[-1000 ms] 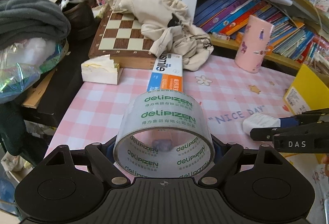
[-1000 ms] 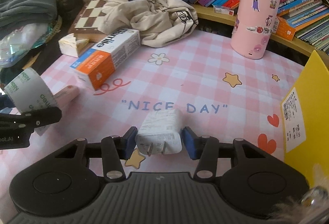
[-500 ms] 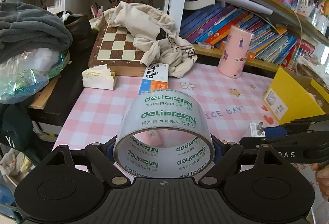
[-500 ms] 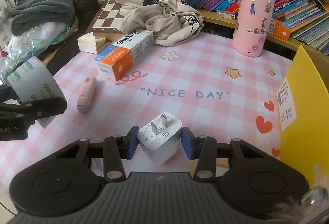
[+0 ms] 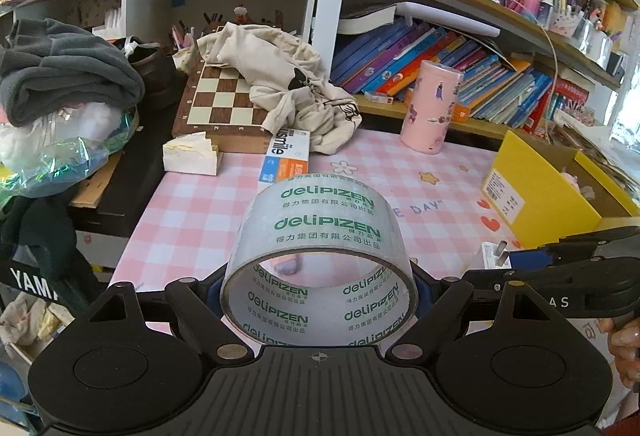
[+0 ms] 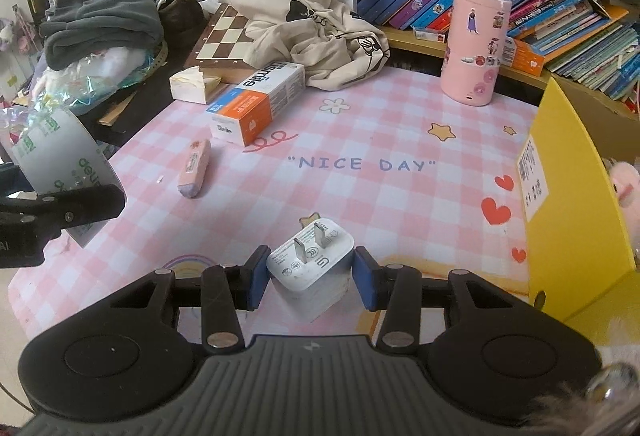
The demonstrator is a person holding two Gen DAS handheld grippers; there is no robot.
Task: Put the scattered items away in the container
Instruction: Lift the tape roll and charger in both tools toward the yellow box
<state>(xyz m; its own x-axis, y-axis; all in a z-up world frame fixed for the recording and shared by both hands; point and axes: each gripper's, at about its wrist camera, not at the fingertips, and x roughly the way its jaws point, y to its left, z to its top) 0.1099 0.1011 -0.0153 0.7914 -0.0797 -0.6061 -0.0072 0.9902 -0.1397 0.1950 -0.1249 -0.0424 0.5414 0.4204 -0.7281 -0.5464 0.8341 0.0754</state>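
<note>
Both rigs look the same: matte black plastic with a ribbed centre panel, a round disc recess on each side, and silver pivot screws on the linkage arms. The right hand-held gripper [image 6: 307,278] has blue pads [image 6: 365,283] on its fingers, and from the side it shows white "AS" lettering. The left hand-held gripper [image 5: 319,290] has a small crosshair mark. Bit of bare skin at the frame edge.

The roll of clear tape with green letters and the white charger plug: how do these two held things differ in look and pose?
The clear tape roll with green letters is a hollow ring; the white square charger plug is a solid block. The tape roll fills the left tongs and spreads them wide, while the plug sits narrowly in the right tongs. The roll's opening faces the camera; the plug's metal prongs point up and away. Both are gripped above the pink checked mat.
</note>
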